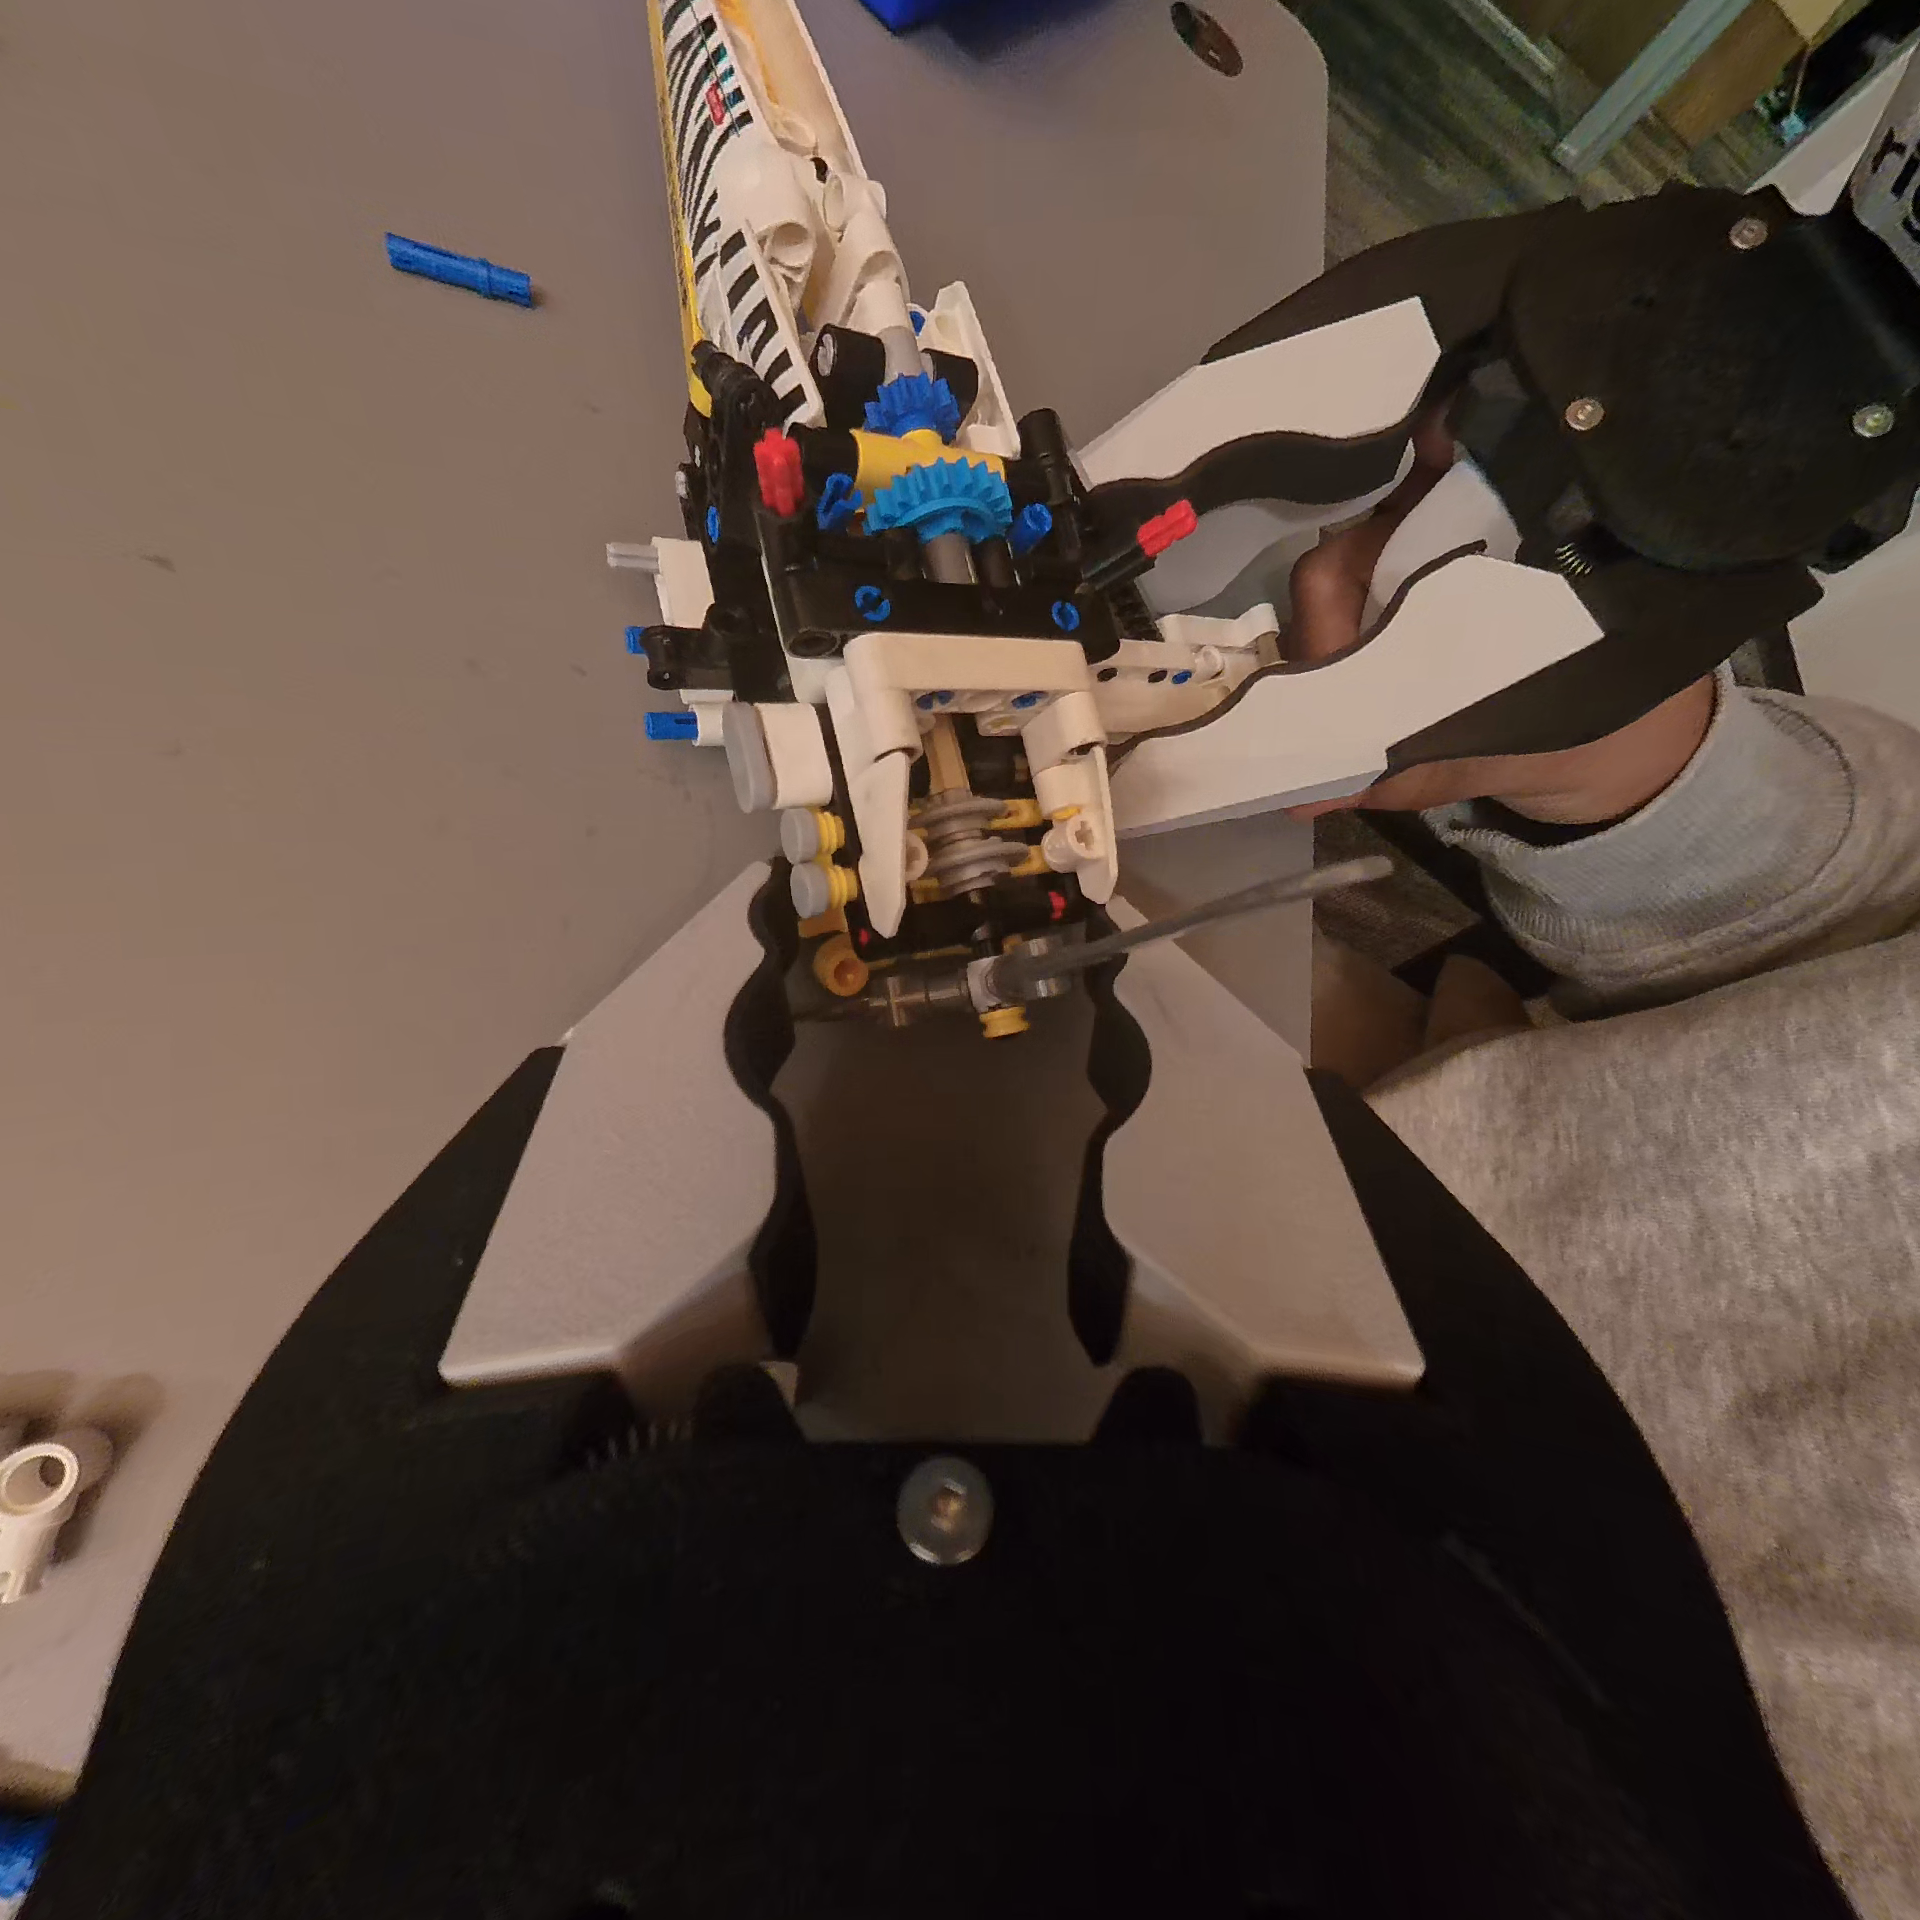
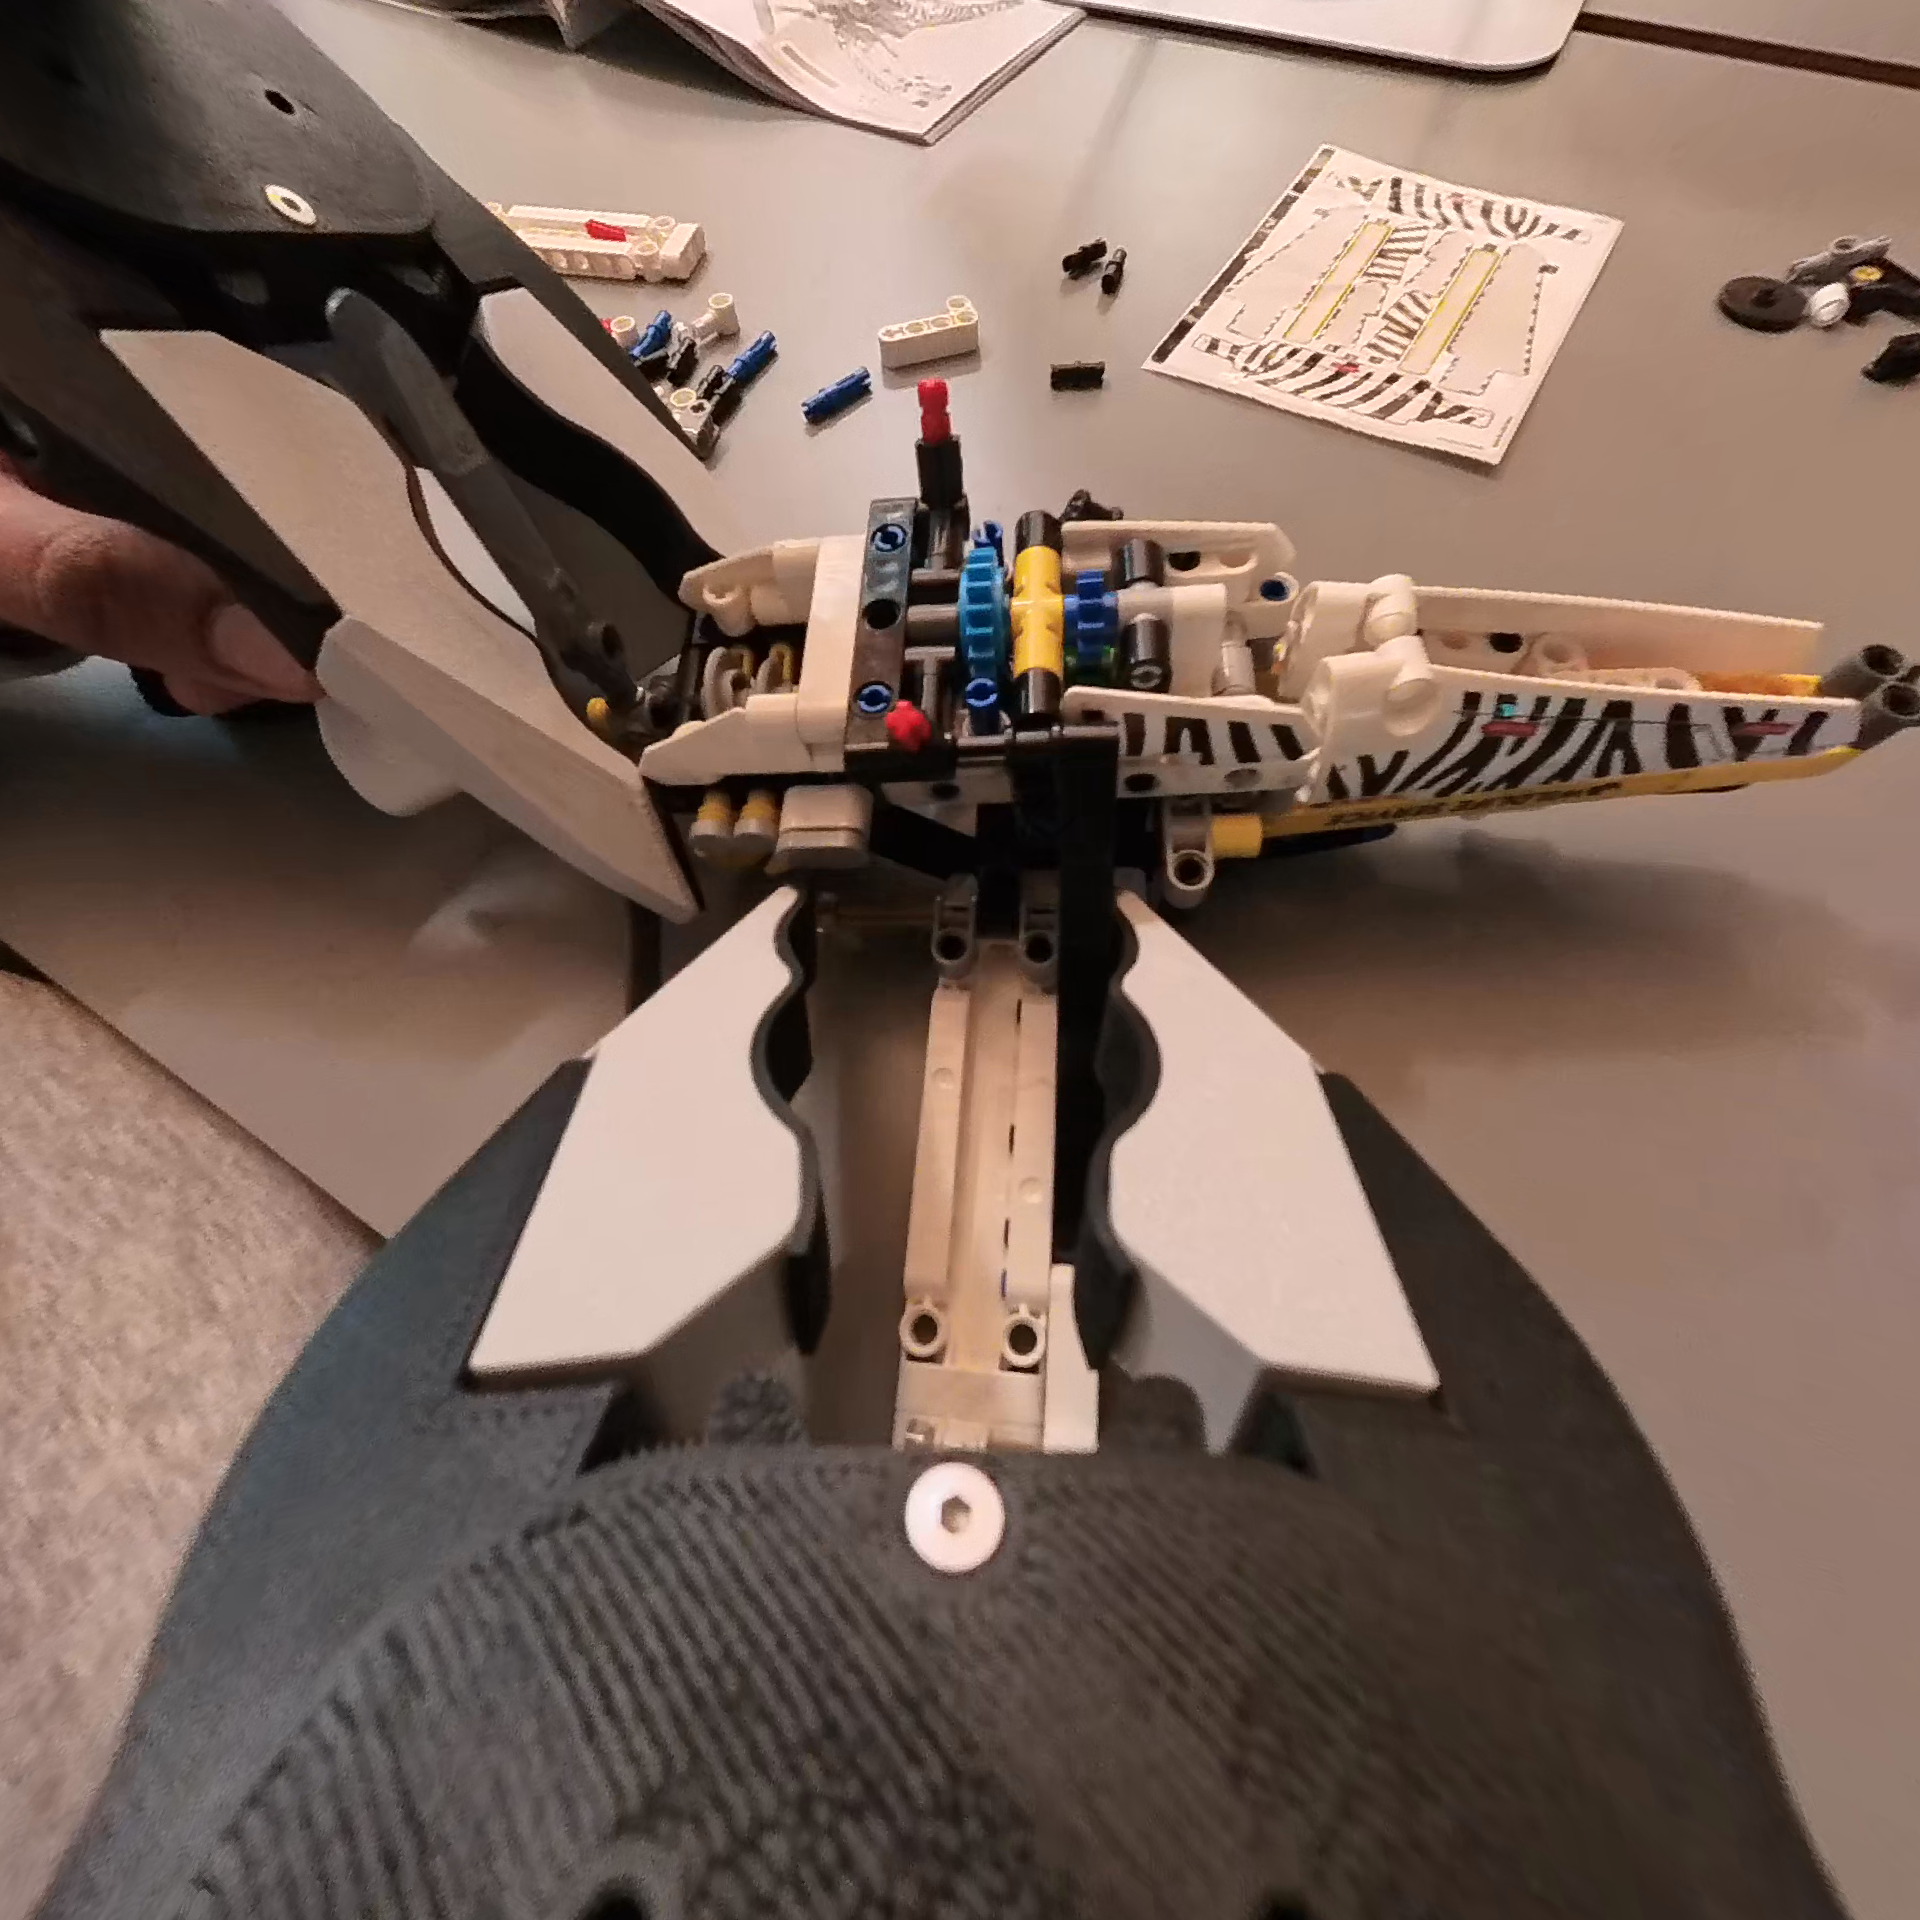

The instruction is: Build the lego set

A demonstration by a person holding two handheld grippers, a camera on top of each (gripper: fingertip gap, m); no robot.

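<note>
The lego model [image 1: 935, 623] is a long white body with zebra-striped stickers, a black frame and blue gears on top. My left gripper [image 1: 940, 935] is shut on its near end, where a long grey axle [image 1: 1195, 914] sticks out to the right. In the right wrist view the model [image 2: 1039, 665] lies crosswise, and my right gripper [image 2: 961, 914] is shut on a black and white side section that points at the camera. The left gripper [image 2: 675, 717] holds the model's left end there. The right gripper [image 1: 1117, 634] shows at the model's right side in the left wrist view.
The grey table [image 2: 1558, 987] holds several loose pins and connectors [image 2: 707, 353], a white angled beam [image 2: 930, 332], a sticker sheet [image 2: 1382, 301], an instruction booklet [image 2: 862, 62] and black wheel parts [image 2: 1787, 291]. A blue pin [image 1: 457, 281] and a white connector [image 1: 31, 1496] lie left. A grey-clothed lap [image 1: 1662, 1351] is beyond the table edge.
</note>
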